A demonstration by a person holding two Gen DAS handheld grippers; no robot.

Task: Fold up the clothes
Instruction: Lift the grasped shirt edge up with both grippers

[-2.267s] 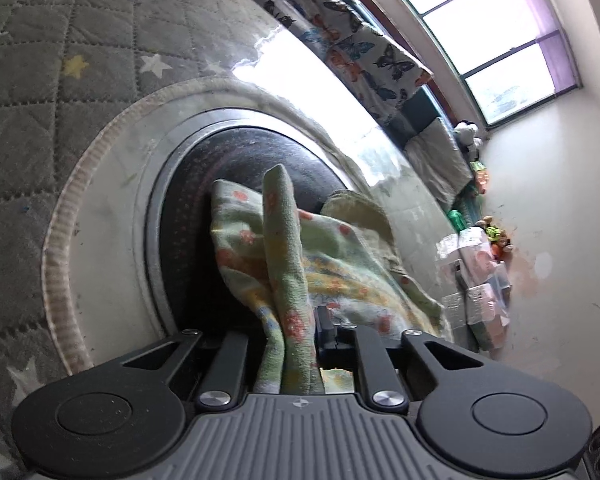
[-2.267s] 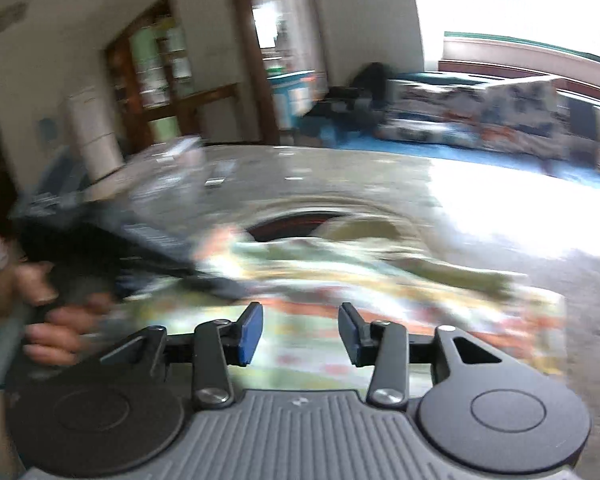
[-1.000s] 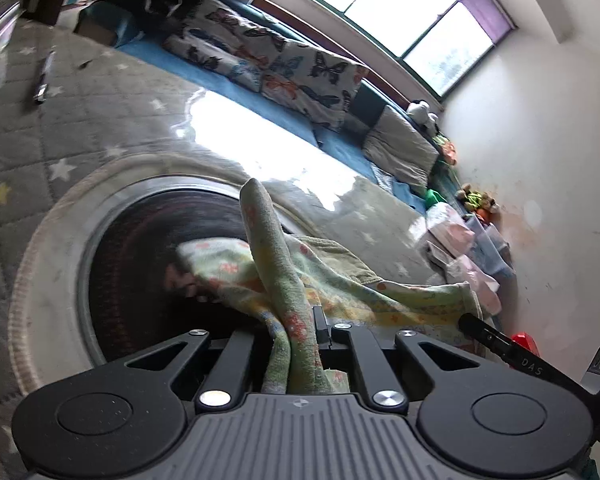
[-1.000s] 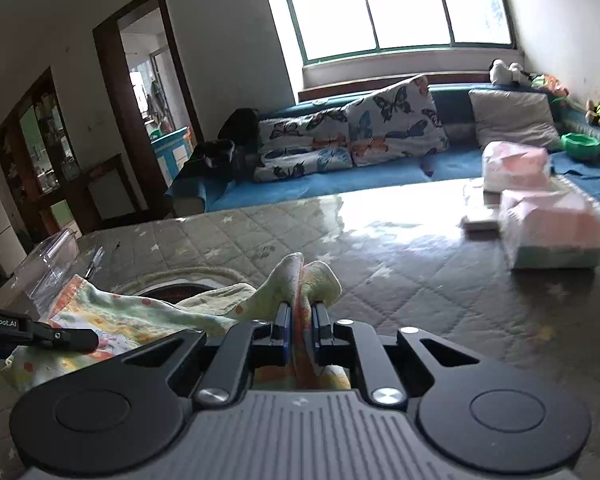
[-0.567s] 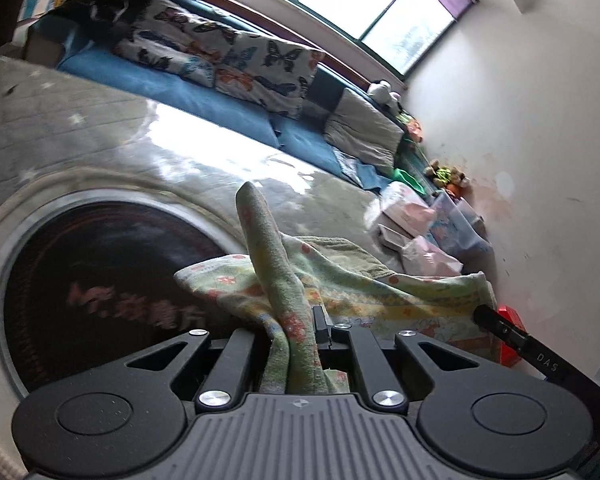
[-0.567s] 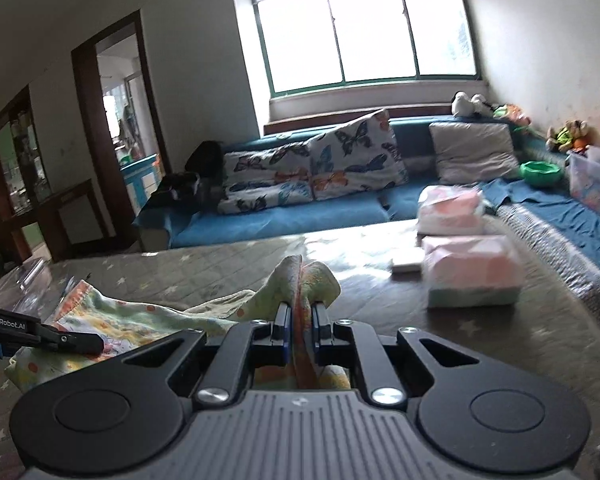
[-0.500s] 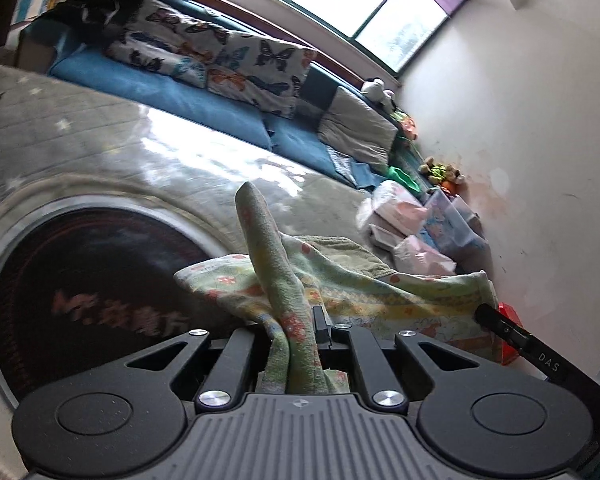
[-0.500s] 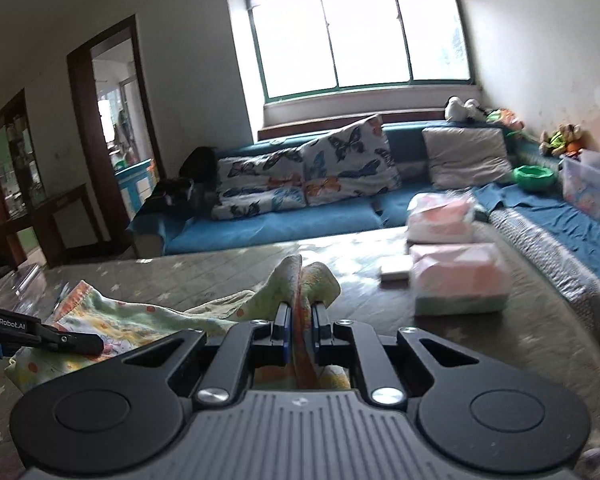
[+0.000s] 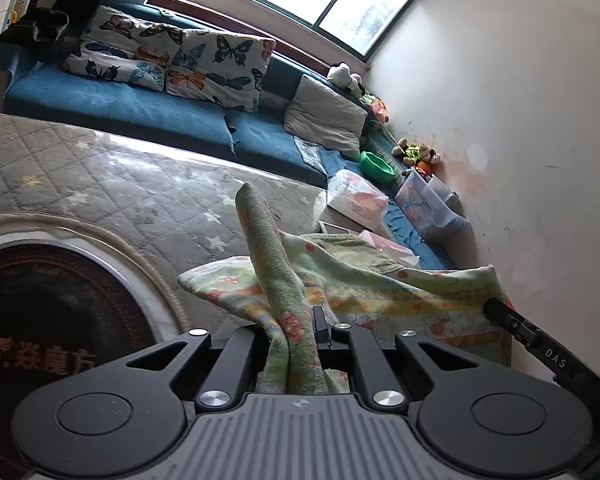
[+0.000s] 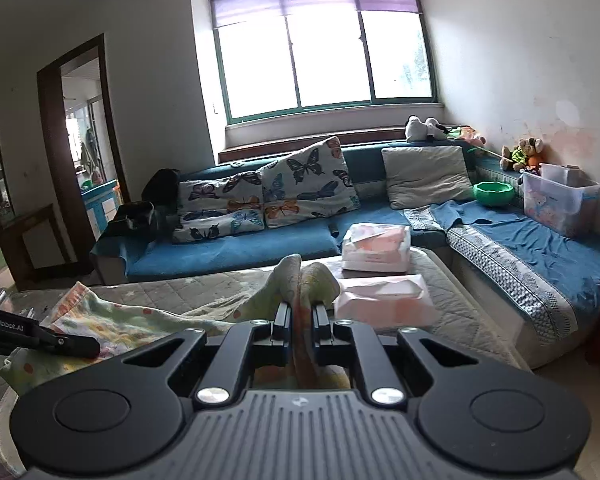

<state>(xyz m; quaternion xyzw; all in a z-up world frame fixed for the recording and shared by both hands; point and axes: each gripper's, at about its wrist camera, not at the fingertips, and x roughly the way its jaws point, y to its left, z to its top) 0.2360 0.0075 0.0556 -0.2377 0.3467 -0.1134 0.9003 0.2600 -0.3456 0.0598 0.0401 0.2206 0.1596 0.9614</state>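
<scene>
Left gripper (image 9: pixel 296 320) jaws clamped on a bunched corner of the patterned cloth (image 9: pixel 380 292); right gripper (image 10: pixel 300 316) jaws pinch another corner. Cloth hangs stretched between them above the quilted table (image 9: pixel 100 184), pink tissue packs (image 10: pixel 380 252) beyond.

Black bar (image 9: pixel 540 344), right edge of left wrist view: "DAS" is printed in white.
Black bar (image 10: pixel 16 330), left edge of right wrist view: "GenRobot.AI" is printed in white.
Dark round panel (image 9: pixel 40 320) set in the table: reddish characters are seen, not clearly legible.
</scene>
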